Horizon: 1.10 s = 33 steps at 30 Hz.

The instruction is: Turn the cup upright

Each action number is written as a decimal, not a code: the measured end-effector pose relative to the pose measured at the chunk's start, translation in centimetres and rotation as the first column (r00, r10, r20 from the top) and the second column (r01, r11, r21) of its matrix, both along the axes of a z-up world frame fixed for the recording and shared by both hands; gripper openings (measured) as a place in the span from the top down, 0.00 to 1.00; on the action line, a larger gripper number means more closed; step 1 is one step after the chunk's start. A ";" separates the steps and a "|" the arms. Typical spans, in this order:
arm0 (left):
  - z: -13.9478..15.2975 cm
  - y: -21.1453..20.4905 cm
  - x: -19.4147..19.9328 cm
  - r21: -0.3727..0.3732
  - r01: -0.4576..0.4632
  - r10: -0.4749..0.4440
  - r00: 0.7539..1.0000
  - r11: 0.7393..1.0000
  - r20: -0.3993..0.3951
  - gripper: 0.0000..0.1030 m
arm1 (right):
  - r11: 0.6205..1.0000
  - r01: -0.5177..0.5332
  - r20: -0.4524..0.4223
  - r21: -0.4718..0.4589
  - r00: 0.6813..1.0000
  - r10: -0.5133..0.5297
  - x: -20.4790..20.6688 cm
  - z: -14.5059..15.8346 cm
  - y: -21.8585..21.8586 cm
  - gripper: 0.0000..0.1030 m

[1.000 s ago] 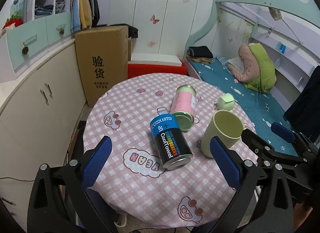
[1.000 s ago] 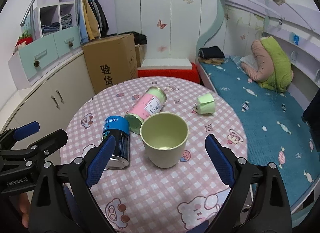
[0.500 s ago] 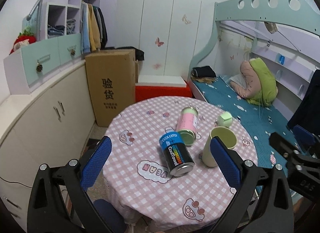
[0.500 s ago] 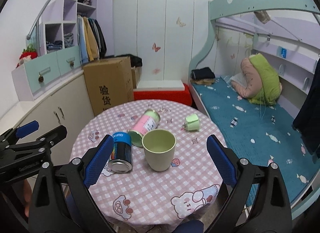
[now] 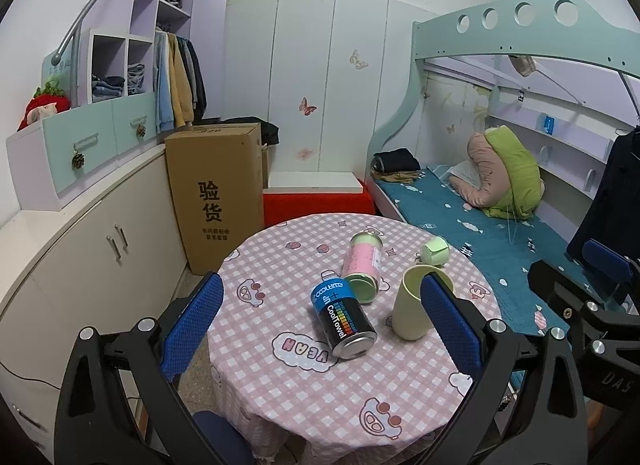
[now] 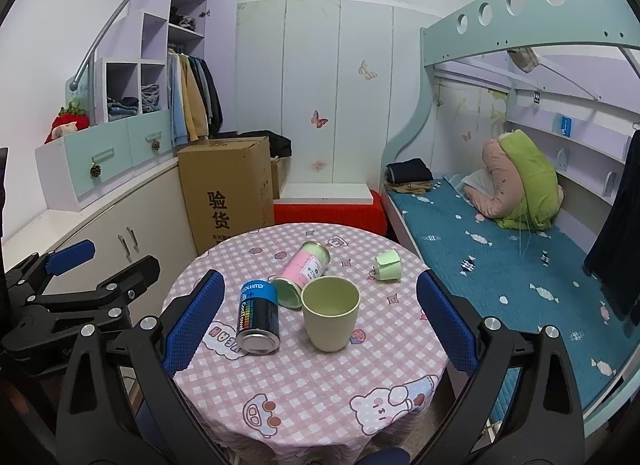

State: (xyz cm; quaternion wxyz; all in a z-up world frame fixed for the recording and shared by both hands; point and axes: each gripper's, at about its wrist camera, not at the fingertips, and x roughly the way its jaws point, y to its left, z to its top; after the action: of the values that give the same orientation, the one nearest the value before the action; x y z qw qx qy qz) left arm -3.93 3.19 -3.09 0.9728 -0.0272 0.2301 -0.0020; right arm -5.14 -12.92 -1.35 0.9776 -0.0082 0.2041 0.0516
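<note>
A pale green cup (image 6: pixel 330 313) stands upright, mouth up, near the middle of the round table; it also shows in the left wrist view (image 5: pixel 412 311). My right gripper (image 6: pixel 320 325) is open and empty, held back from the table with the cup between its fingers in view. My left gripper (image 5: pixel 320 325) is open and empty, also held back above the table's near edge. The right gripper's body shows at the right of the left wrist view (image 5: pixel 592 305).
The round table (image 6: pixel 320 393) has a pink checked cloth. A blue-black can (image 6: pixel 258 317) and a pink can (image 6: pixel 306 273) lie on their sides left of the cup. A small green cup (image 6: pixel 387 265) lies tipped at the far right. A cardboard box (image 6: pixel 228 189) and a bed (image 6: pixel 500 249) stand behind.
Both grippers have pulled back and up from the table, so the table and cup look smaller. The cup stays upright where it was.
</note>
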 end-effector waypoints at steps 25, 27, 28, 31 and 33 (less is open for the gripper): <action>-0.1 -0.3 1.1 0.004 0.002 -0.002 1.000 1.000 -0.008 0.08 | 1.000 0.004 -0.009 0.005 1.000 -0.004 0.9 -0.5 0.0 0.06; -0.1 -0.4 1.3 0.005 0.003 -0.003 1.000 1.000 -0.010 0.08 | 1.000 0.004 -0.009 0.006 1.000 -0.004 1.0 -0.5 0.0 0.06; -0.1 -0.4 1.3 0.006 0.003 -0.003 1.000 1.000 -0.007 0.08 | 1.000 0.004 -0.009 0.006 1.000 -0.004 1.0 -0.6 0.0 0.06; -0.1 -0.6 1.4 0.008 0.001 -0.001 1.000 1.000 -0.005 0.08 | 1.000 0.003 -0.010 0.004 1.000 -0.003 1.0 -0.5 -0.1 0.06; -0.2 -0.6 1.5 0.008 0.002 -0.002 1.000 1.000 -0.005 0.08 | 1.000 0.005 -0.009 0.004 1.000 -0.005 1.0 -0.5 -0.1 0.06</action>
State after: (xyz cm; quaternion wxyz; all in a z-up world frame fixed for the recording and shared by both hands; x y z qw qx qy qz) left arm -2.46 2.62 -3.24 0.9722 -0.0231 0.2328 -0.0017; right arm -4.15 -12.98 -1.86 0.9767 -0.0054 0.2086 0.0498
